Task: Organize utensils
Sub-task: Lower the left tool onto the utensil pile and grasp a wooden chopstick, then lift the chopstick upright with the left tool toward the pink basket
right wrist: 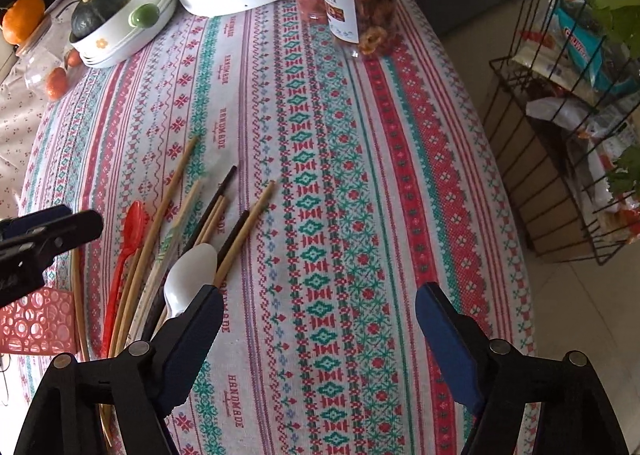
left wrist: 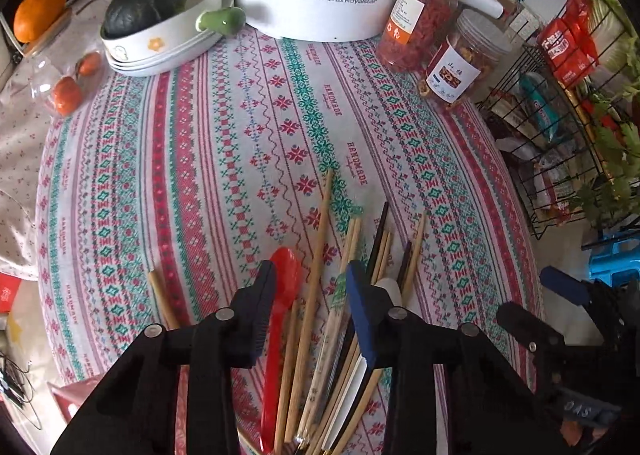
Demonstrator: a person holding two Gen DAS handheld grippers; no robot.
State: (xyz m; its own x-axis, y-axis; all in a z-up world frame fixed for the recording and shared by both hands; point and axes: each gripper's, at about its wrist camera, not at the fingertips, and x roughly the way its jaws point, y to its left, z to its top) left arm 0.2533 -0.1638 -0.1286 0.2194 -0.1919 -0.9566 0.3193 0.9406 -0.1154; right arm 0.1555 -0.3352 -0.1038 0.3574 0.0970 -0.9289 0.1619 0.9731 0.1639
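Both tongs gape, released: left tongs straddle the chopsticks low in frame, sorting barely begun; next, clench.

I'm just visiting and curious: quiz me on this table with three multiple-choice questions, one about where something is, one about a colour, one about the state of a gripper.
1. Where does the dark green squash sit?
A. in the white bowl
B. on the wire rack
C. among the chopsticks

2. What colour is the spoon between the left gripper's fingers?
A. blue
B. red
C. yellow

3. How is the right gripper?
A. shut on a chopstick
B. shut on the white spoon
C. open, holding nothing

Answers:
1 A, the squash rests inside the white bowl beside the cooker.
2 B, the plastic spoon is bright red.
3 C, its fingers stand wide apart over bare tablecloth.
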